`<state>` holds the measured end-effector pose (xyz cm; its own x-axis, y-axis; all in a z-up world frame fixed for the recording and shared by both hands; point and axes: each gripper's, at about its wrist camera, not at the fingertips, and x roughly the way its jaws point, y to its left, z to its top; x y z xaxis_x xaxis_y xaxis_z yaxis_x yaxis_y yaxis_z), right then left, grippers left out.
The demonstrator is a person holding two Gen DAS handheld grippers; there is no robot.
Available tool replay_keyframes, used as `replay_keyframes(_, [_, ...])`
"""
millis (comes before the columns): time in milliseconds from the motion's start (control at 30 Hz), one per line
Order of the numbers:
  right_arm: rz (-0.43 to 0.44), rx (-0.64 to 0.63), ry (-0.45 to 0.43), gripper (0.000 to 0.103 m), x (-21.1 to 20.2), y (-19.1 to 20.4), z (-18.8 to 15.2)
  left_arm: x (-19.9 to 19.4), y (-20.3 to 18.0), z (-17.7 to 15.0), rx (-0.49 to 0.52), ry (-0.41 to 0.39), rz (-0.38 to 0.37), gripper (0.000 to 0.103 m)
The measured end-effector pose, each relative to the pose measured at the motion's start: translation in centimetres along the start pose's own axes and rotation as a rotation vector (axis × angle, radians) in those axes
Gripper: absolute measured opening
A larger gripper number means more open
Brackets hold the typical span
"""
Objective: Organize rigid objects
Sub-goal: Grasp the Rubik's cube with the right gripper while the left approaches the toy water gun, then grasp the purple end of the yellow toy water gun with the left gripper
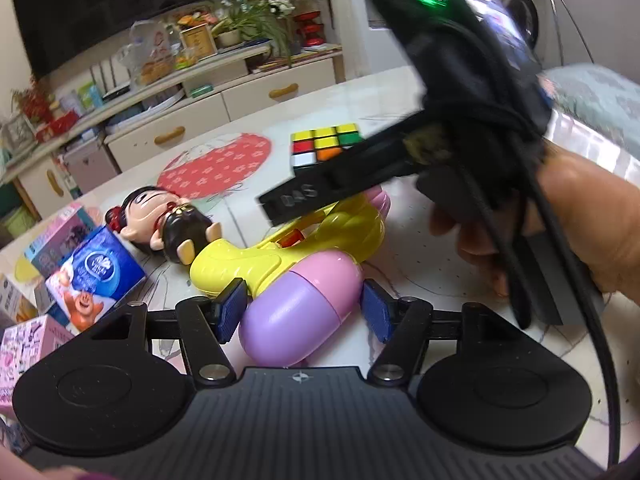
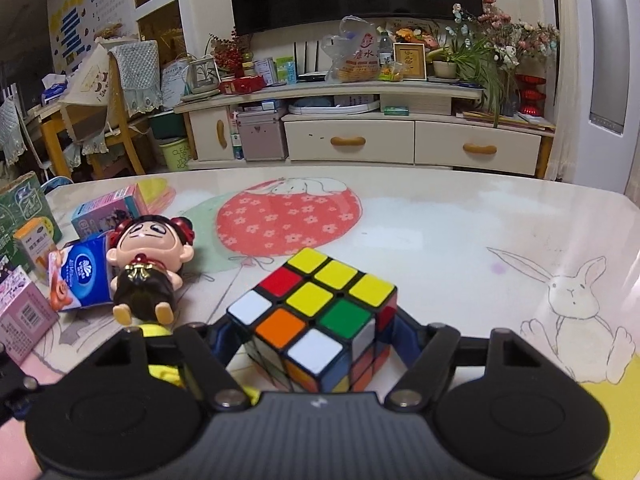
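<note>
left claw [image 1: 302,312]: its two blue pads [image 1: 231,310] stand on either side of a pink-and-purple capsule toy [image 1: 300,306] lying on the counter [image 1: 420,256]. the left pad appears to touch the capsule's side; at the right pad a thin gap seems to show, so a firm grip cannot be confirmed. the jaws sit partly closed around the capsule.

the capsule lies at the near edge of the view, touching a yellow plastic toy [image 1: 236,266] just beyond it. a doll with black hair and red buns [image 1: 160,220] lies on its back to the far left of the yellow toy, beside a blue tissue pack [image 1: 94,276]. small printed boxes [image 1: 60,232] crowd the left edge of the counter.

right claw [image 2: 316,340]: seen from its own camera, the jaws bracket a rubik's cube [image 2: 316,316] resting on the counter, one finger on each side. the pads are mostly hidden behind the cube's lower faces, so whether they press on it cannot be told. the cube's top shows yellow, red, white, orange and green squares.

from the left view, the right claw's black finger [image 1: 304,196] crosses in front of the cube, blurred, with a hand [image 1: 568,232] on its handle at the right.

the cube sits right of the doll and near a red flowered balloon print [image 2: 288,216] on the counter surface. a rabbit drawing [image 2: 576,320] lies to the right, well apart from the cube.
</note>
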<state>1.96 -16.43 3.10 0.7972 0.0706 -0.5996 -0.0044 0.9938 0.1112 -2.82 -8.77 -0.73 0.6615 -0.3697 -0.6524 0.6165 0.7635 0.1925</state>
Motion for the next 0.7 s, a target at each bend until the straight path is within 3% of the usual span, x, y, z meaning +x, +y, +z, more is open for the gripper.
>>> replay_keyframes(433, [-0.044,0.040,-0.041,0.073,-2.0,-0.7,-0.2,-1.0,2.6,-1.5,-0.083,0.000,0.040,0.076])
replay_keyframes(700, [-0.049,0.021,-0.024,0.073,-2.8,0.9,-1.2,-2.7,5.0,-1.3,-0.191,-0.019,0.015,0.074])
